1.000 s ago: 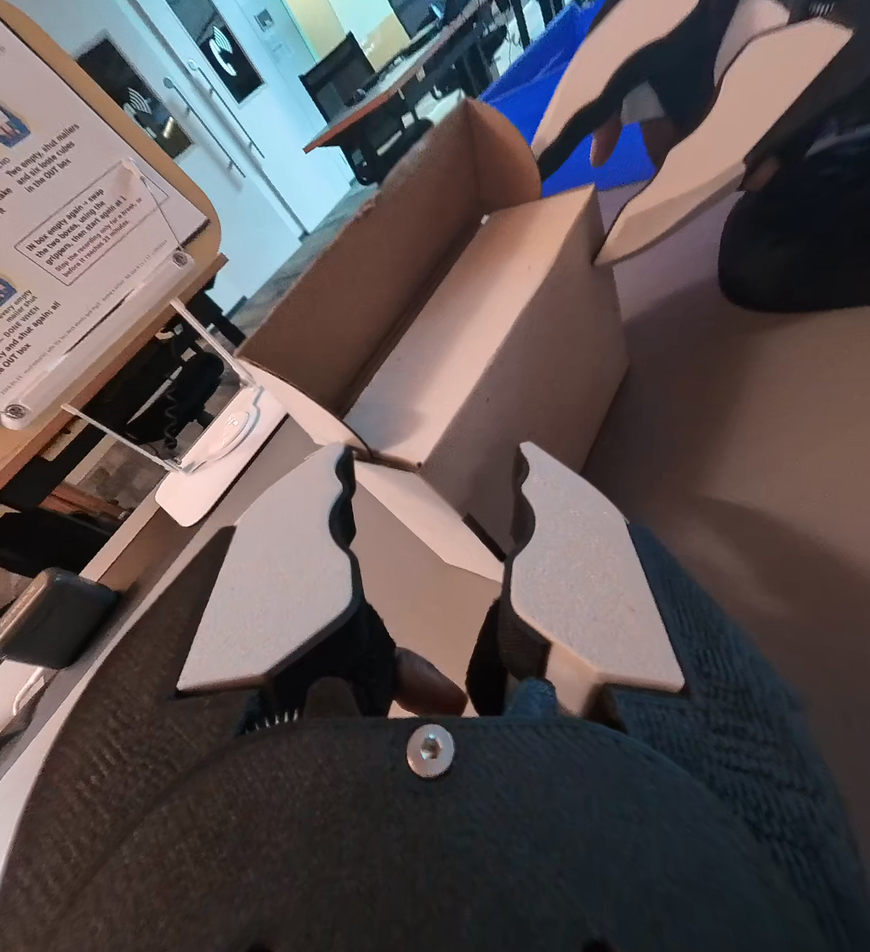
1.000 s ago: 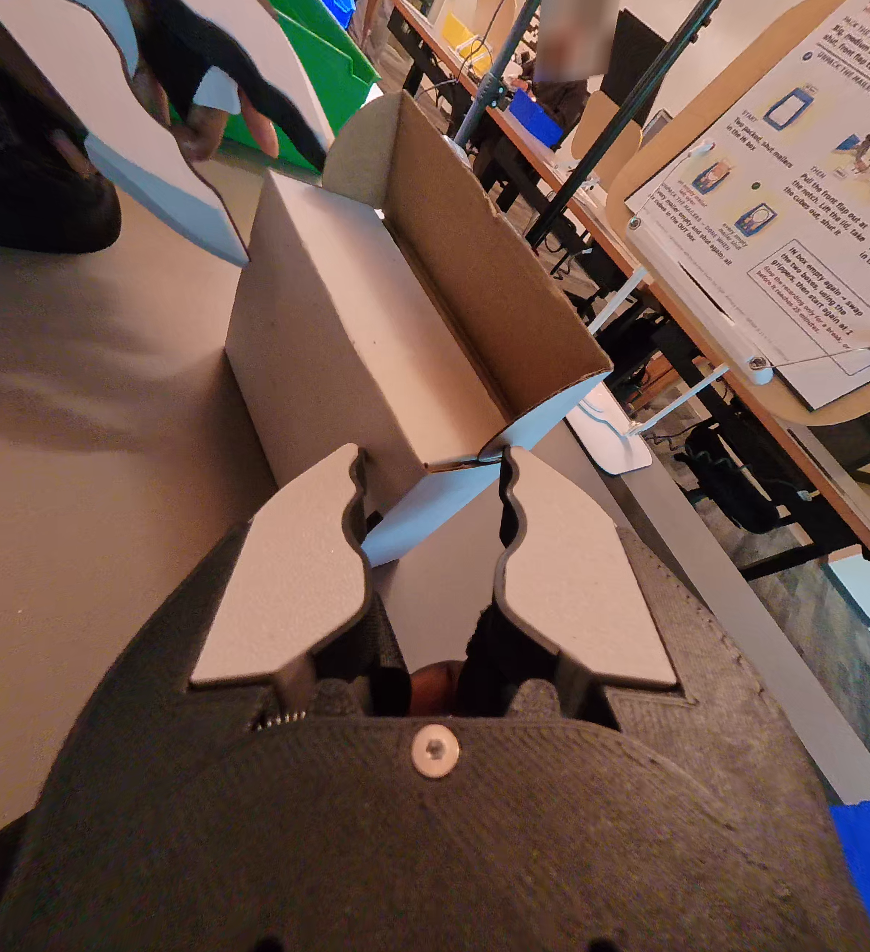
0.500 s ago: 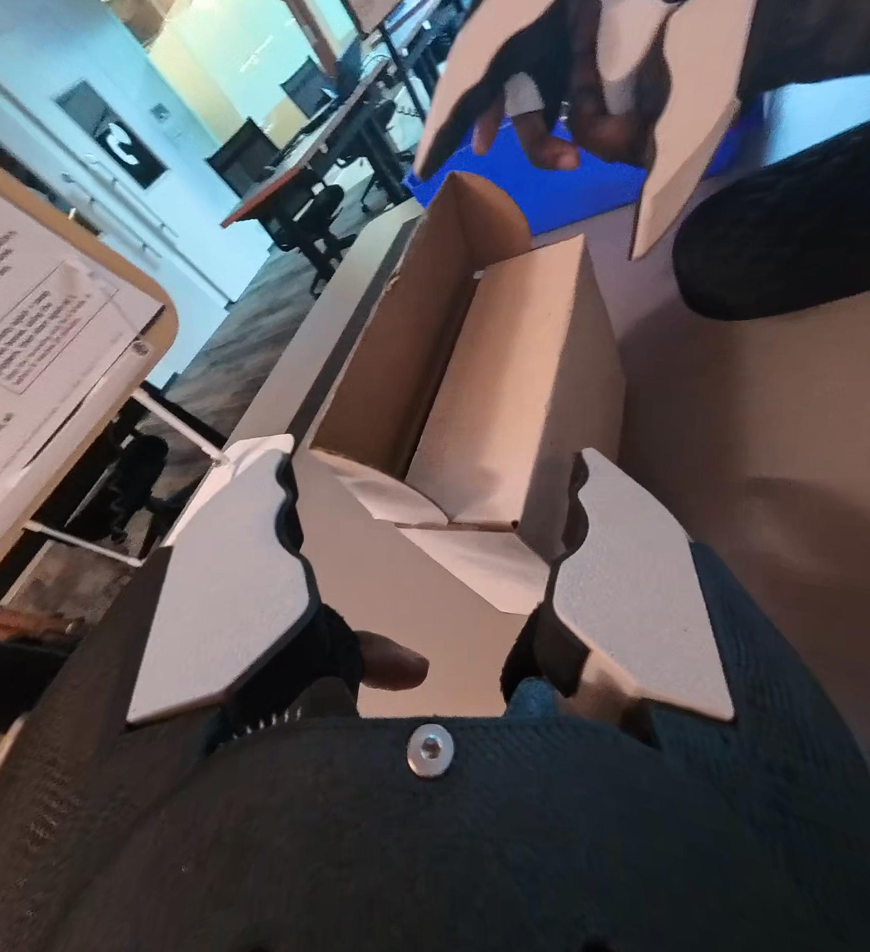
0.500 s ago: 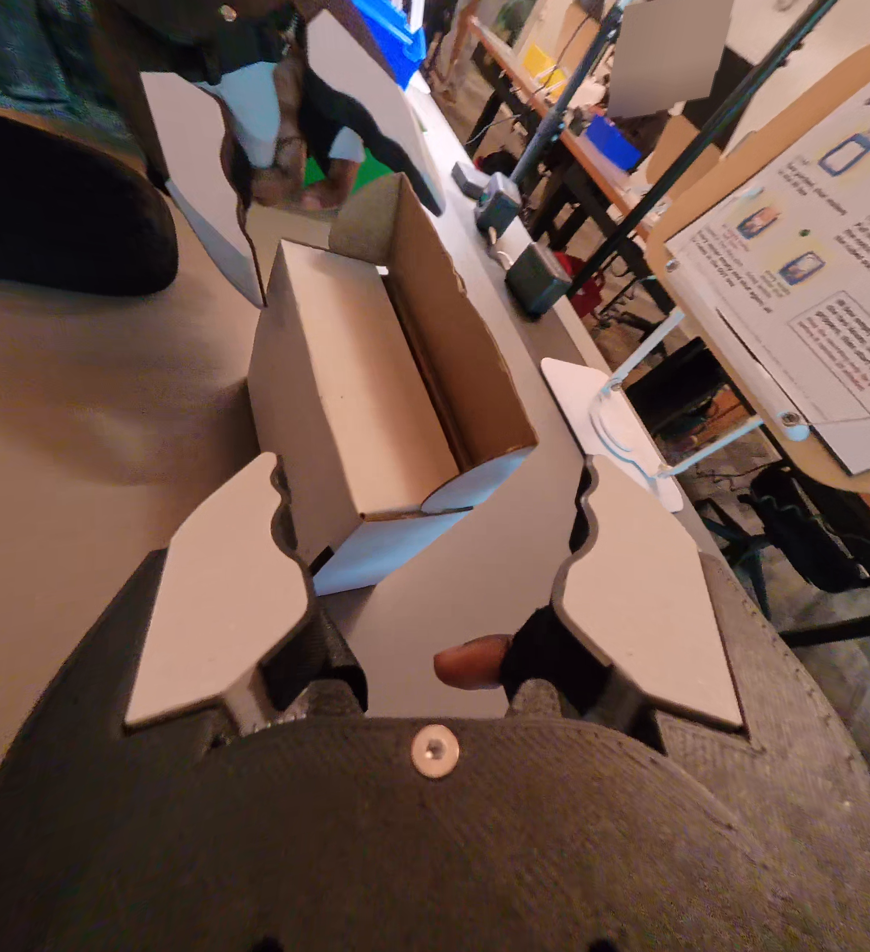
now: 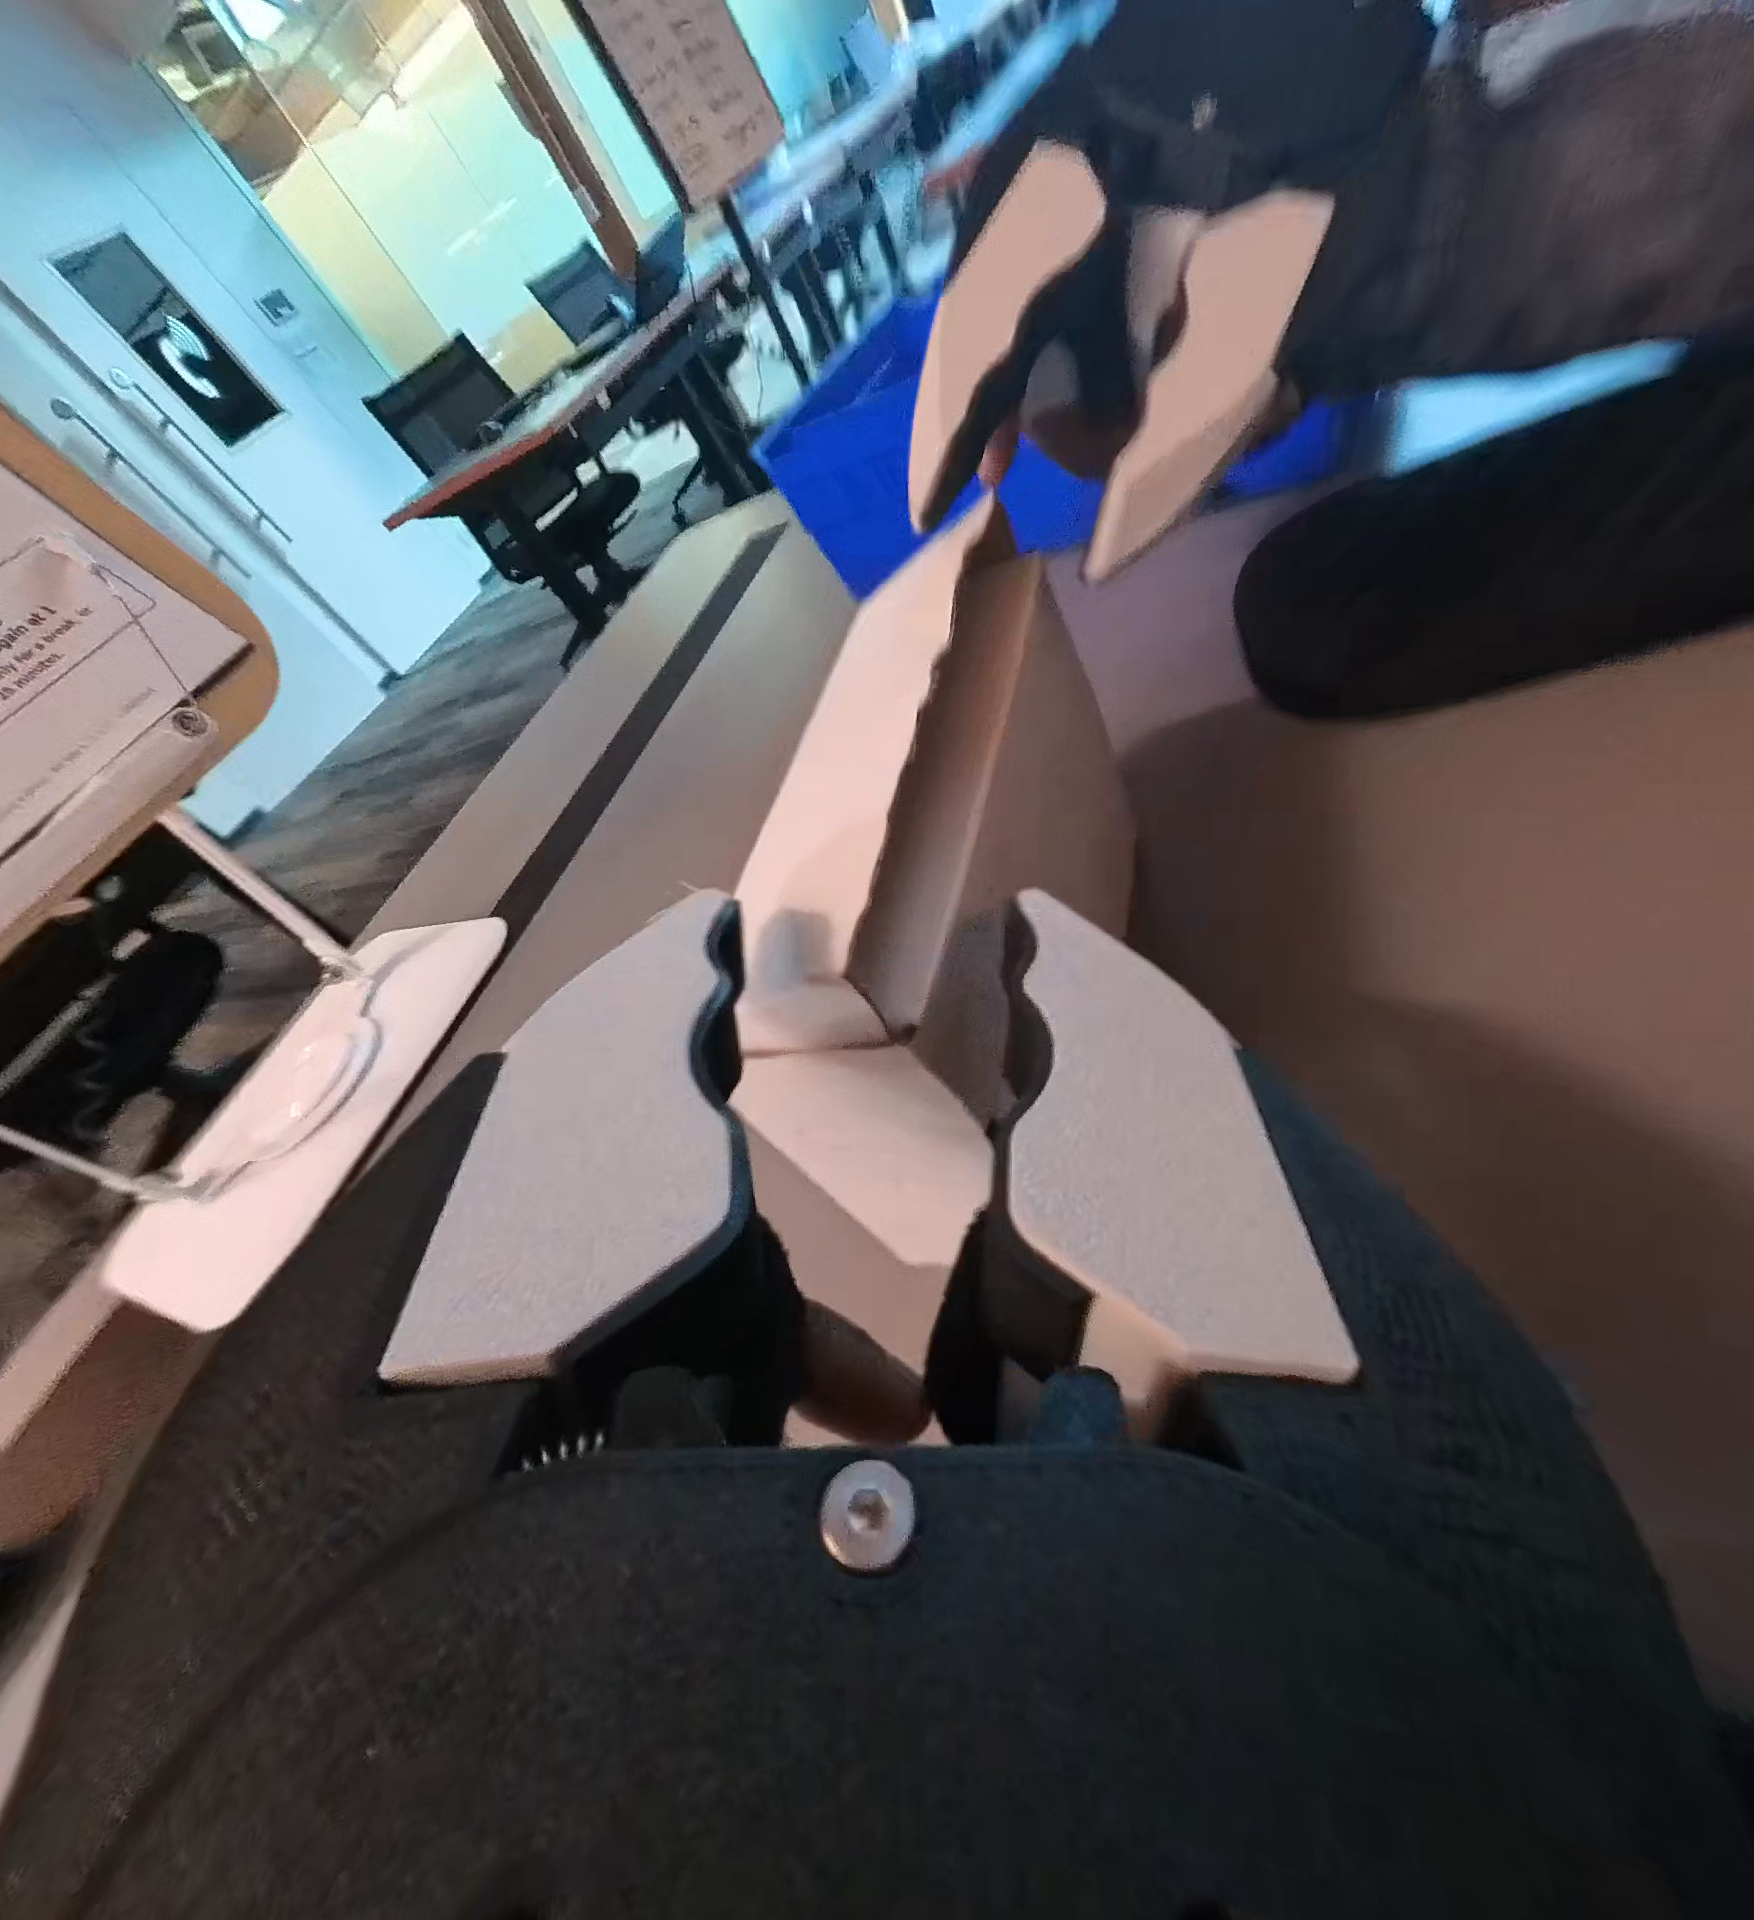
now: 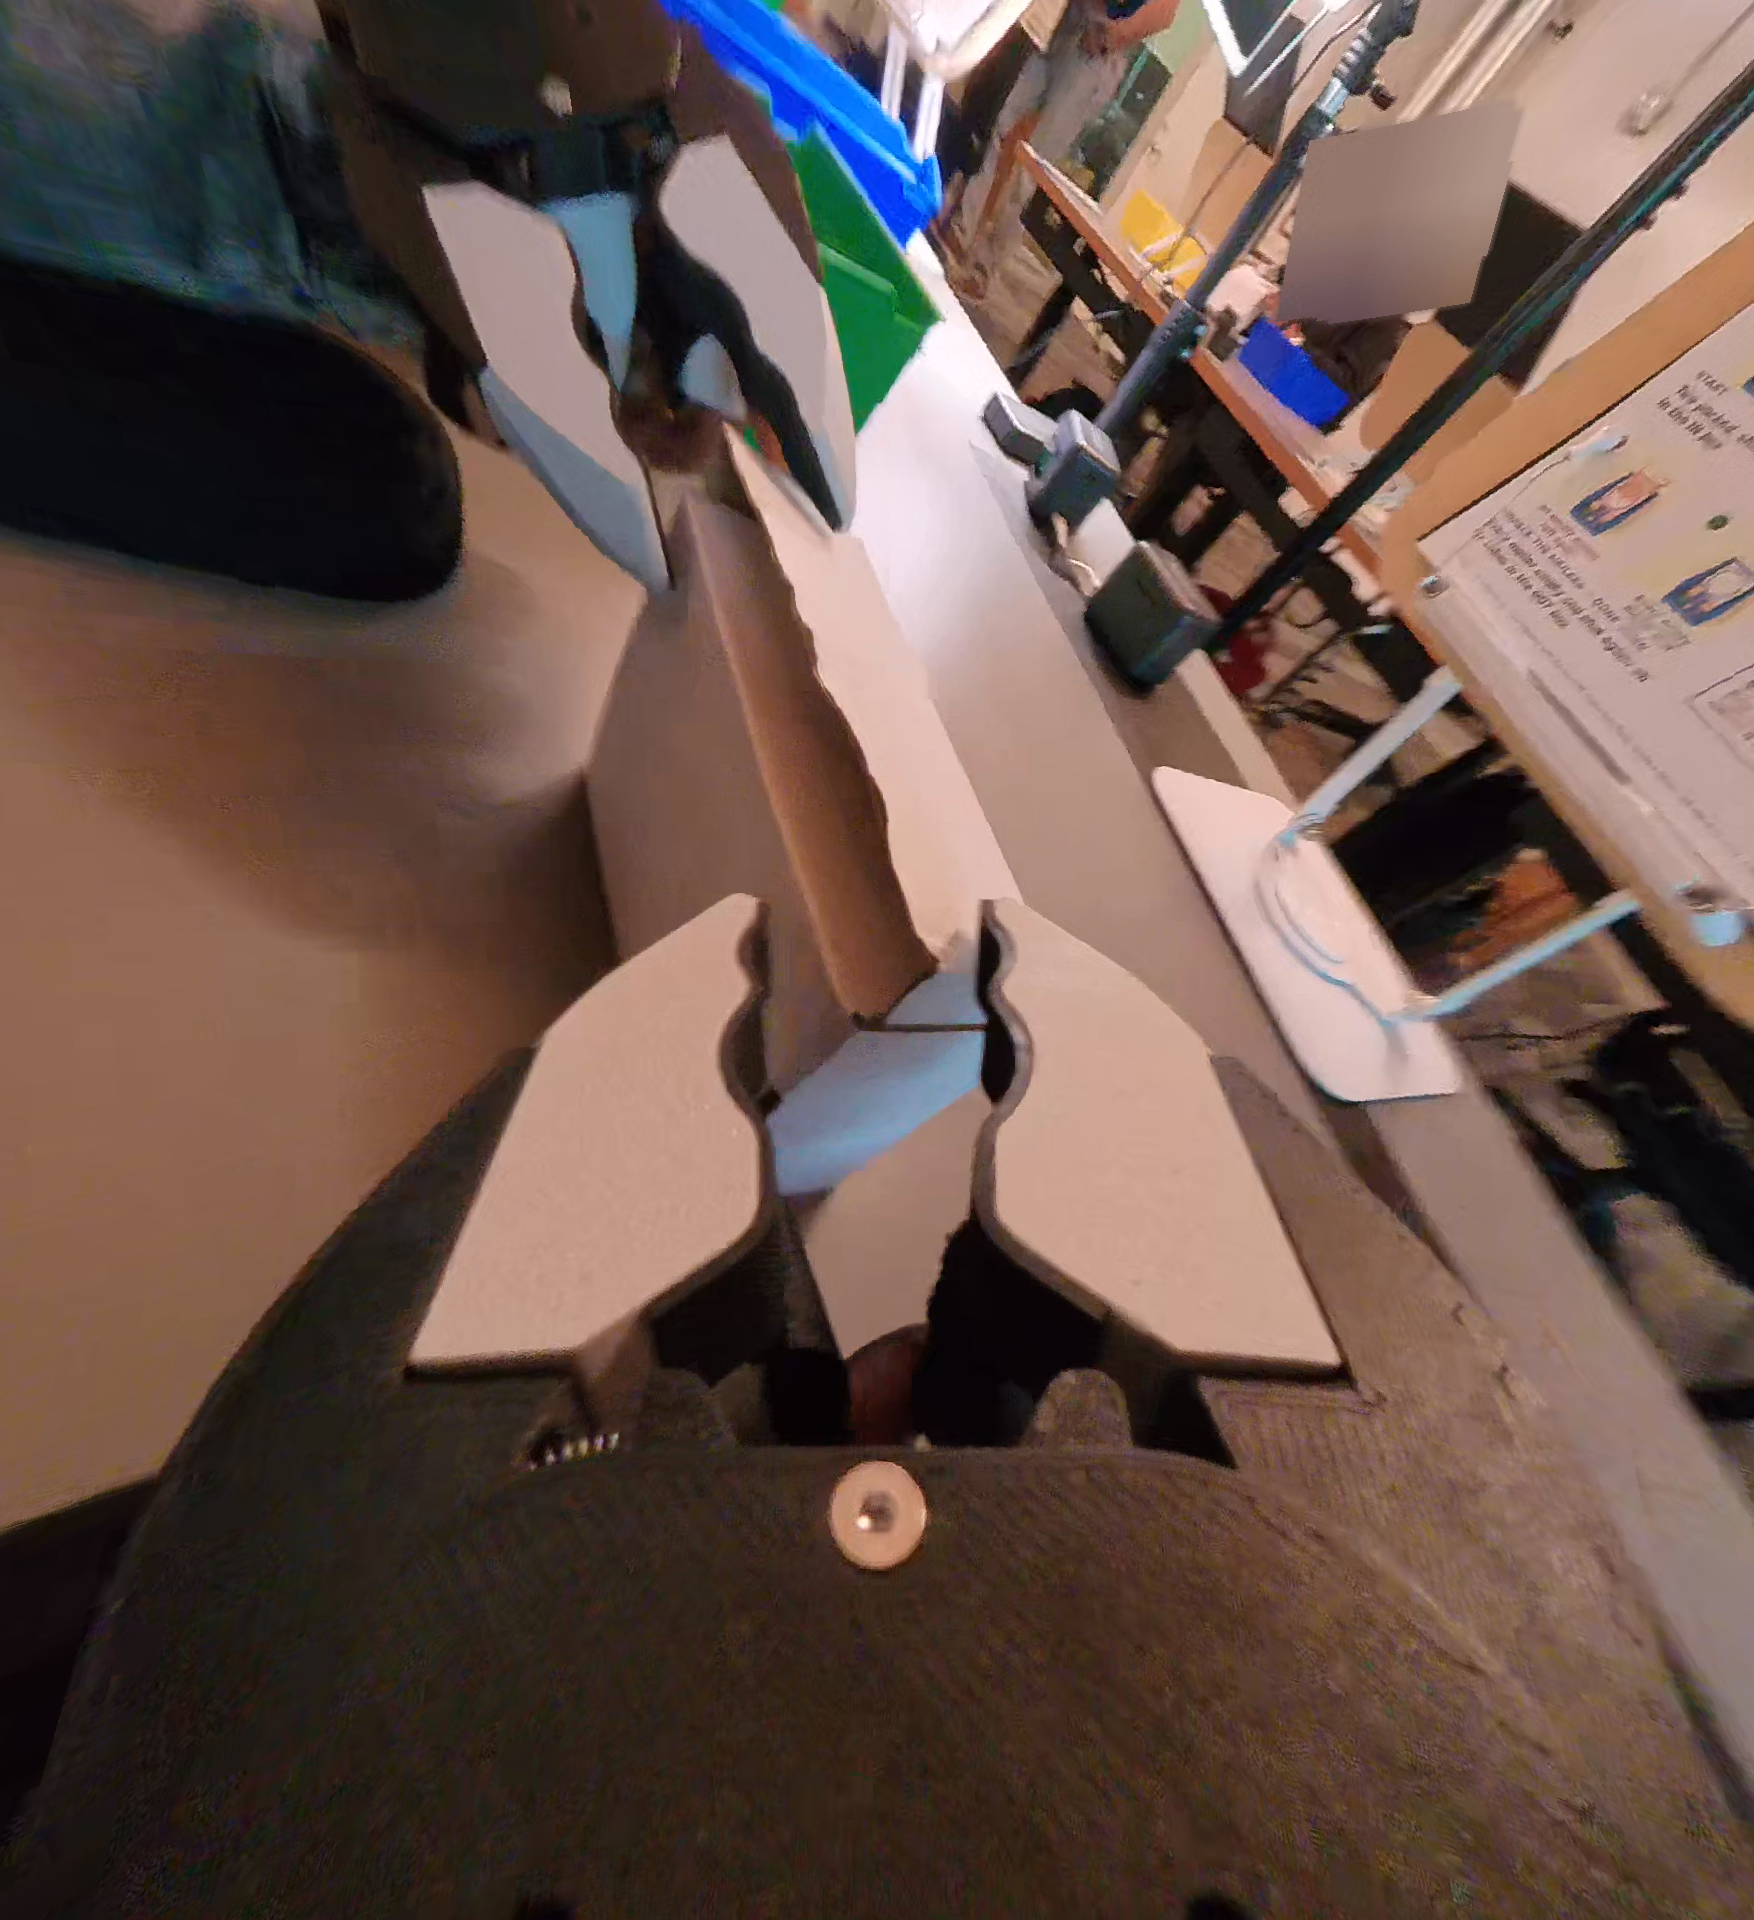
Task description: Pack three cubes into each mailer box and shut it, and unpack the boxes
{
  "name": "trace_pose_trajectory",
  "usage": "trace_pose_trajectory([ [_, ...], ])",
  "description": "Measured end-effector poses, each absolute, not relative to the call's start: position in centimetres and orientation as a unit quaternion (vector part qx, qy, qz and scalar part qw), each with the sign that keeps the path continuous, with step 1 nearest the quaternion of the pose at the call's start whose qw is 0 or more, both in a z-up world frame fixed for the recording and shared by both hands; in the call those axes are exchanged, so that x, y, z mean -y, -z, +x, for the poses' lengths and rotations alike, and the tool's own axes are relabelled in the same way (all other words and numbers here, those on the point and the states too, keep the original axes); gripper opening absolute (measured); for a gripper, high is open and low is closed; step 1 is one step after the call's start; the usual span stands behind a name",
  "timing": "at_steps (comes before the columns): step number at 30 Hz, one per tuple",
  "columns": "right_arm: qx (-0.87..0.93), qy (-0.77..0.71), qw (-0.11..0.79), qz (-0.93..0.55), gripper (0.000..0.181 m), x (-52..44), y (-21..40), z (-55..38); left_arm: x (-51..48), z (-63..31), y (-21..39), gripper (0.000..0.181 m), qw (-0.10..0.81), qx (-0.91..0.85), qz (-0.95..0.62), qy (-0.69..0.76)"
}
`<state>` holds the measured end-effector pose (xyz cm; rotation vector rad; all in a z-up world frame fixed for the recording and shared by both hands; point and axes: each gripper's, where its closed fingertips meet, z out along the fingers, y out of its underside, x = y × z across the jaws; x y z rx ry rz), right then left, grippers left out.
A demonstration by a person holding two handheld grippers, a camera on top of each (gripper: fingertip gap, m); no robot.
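Now mailer box (image 5: 966,790) lid raised, claws (image 5: 868,1029) at both ends

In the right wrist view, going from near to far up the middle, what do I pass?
Right gripper with its jaws a little apart around the box end → white end flap → cardboard mailer box → left gripper at the box's far end → green bin.
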<state>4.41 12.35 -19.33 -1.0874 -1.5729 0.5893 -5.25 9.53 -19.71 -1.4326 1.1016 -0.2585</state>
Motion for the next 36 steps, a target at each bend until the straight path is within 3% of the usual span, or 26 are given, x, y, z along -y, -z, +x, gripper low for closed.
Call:
trace_pose_trajectory([
  [1,0.639,-0.295,0.533,-0.470,0.046,-12.1,18.6,4.4,-9.4,-5.3,18.7,0.051,0.629,-0.453,-0.616,0.140],
  [2,0.604,-0.348,0.533,-0.480,0.043,-12.0,17.4,4.5,-9.3,-5.6,17.5,0.050,0.648,-0.426,-0.609,0.167],
  [5,0.514,-0.460,0.505,-0.519,0.011,-12.8,15.4,4.8,-9.6,-6.4,15.7,0.013,0.667,-0.361,-0.613,0.223],
  [7,0.493,-0.477,0.479,-0.547,0.000,-13.5,16.0,4.7,-9.5,-6.1,16.4,0.000,0.641,-0.359,-0.629,0.255],
  [13,0.534,-0.425,0.432,-0.589,0.000,-14.1,19.6,4.6,-9.9,-5.9,19.8,0.000,0.562,-0.375,-0.693,0.250],
  [22,0.587,-0.328,0.486,-0.558,0.000,-14.1,19.9,4.6,-10.0,-6.0,19.9,0.000,0.563,-0.377,-0.702,0.219],
  [23,0.585,-0.324,0.491,-0.558,0.000,-14.2,19.8,4.6,-10.1,-6.2,19.8,0.003,0.572,-0.369,-0.701,0.213],
  [24,0.577,-0.329,0.494,-0.561,0.001,-14.2,19.7,4.6,-10.6,-6.6,19.6,0.017,0.587,-0.348,-0.701,0.206],
  [26,0.531,-0.387,0.483,-0.579,0.032,-14.6,18.9,4.6,-11.2,-7.6,18.9,0.047,0.600,-0.286,-0.705,0.245],
  [28,0.432,-0.478,0.444,-0.623,0.048,-15.8,17.5,5.0,-11.8,-8.8,17.9,0.077,0.586,-0.193,-0.716,0.328],
  [31,0.309,-0.571,0.350,-0.675,0.058,-17.5,17.3,6.1,-12.2,-9.6,18.8,0.084,0.517,-0.107,-0.743,0.411],
  [36,0.307,-0.558,0.239,-0.733,0.065,-16.5,21.2,5.3,-11.8,-8.7,21.7,0.073,0.429,-0.090,-0.793,0.423],
])
